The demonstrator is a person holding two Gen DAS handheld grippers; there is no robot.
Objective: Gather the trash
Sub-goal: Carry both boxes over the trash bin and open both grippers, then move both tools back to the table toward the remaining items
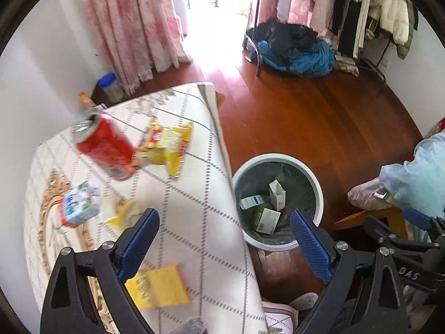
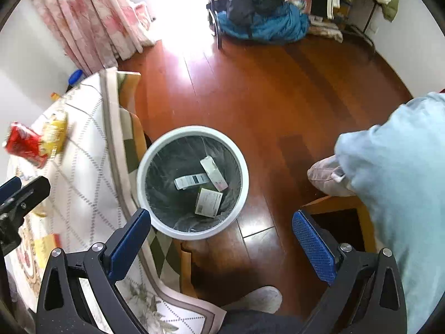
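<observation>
Trash is lying scattered on the cloth-covered surface at the left: a red can on its side, touching a yellow snack bag just to its right, a small carton nearer and further left, a crumpled yellow wrapper beside it, and a yellow packet nearest of all. On the floor to the right of the surface a lined bin is standing, already holding three small boxes.

Both tools are gaping wide and carrying nothing. The left tool is hovering over the near edge of the surface, with the packet lying by its left finger; the right tool is hanging over the floor just near of the bin.

Risks, as I judge them: the can is round and lying down, so a push from one finger could be sending it rolling off the far-left edge. The bag is touching the can and may be dragged along with it. The packet looks flat and thin, so fingers could be sliding over it or snagging the cloth. A release made too far left could be dropping things between the hanging cloth and the bin.
</observation>
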